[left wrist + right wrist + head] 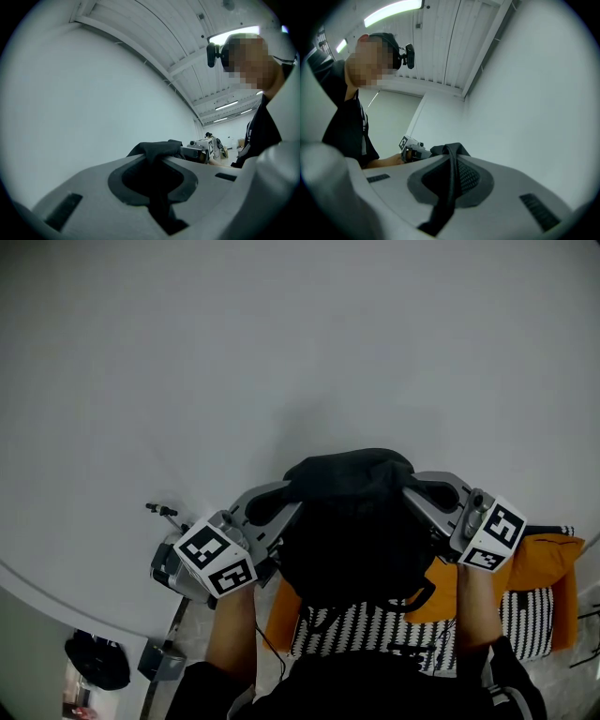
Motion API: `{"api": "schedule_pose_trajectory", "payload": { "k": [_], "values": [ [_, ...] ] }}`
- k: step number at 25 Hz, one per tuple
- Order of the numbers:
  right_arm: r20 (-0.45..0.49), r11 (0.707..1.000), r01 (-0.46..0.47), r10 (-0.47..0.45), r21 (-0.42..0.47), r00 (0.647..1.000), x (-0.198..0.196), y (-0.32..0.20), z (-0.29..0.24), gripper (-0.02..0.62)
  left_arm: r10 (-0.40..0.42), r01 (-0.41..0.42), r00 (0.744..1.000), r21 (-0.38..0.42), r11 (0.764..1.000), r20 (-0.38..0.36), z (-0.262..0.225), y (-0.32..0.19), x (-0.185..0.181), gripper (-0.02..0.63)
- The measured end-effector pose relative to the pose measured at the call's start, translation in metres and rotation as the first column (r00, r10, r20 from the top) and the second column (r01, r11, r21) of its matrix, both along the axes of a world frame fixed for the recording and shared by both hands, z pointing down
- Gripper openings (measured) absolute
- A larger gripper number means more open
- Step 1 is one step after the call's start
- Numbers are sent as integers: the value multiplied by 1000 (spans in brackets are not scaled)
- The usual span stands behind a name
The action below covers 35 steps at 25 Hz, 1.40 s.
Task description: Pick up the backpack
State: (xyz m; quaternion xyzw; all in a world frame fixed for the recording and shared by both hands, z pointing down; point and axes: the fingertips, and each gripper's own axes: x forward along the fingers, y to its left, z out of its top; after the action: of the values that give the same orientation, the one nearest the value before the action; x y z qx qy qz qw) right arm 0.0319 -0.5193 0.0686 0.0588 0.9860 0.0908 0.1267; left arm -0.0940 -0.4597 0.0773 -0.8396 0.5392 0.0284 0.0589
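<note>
The black backpack [352, 521] hangs between my two grippers, up in front of a white wall. My left gripper [281, 512] holds its left side. In the left gripper view the jaws [157, 157] are shut on a fold of black backpack fabric [159, 197]. My right gripper [422, 502] holds the right side. In the right gripper view its jaws [452, 164] are shut on a thin black strap [446, 197]. Each gripper view shows the other gripper beyond the bunched fabric: the right gripper [206, 149], the left gripper [412, 151]. The bag's lower part is hidden behind my arms.
The white wall [281, 352] fills the view ahead. Below the bag lie an orange cloth [544, 563] and a black-and-white striped fabric [375, 626]. A grey device [169, 570] sits at lower left, with a dark object [98, 662] on the floor beyond it.
</note>
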Motion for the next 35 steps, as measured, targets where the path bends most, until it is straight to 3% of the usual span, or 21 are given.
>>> {"api": "schedule_pose_trajectory", "payload": {
  "k": [23,35],
  "values": [
    [28,999,34,-35,33,999,3,15,-17,28,6,-7,1000,93,996,3,-23,12,1,49],
    [11,999,22,-23,36,1000,5,16,-10,28,52,-49,998,89,995,-26,-15,8,2,49]
  ]
}}
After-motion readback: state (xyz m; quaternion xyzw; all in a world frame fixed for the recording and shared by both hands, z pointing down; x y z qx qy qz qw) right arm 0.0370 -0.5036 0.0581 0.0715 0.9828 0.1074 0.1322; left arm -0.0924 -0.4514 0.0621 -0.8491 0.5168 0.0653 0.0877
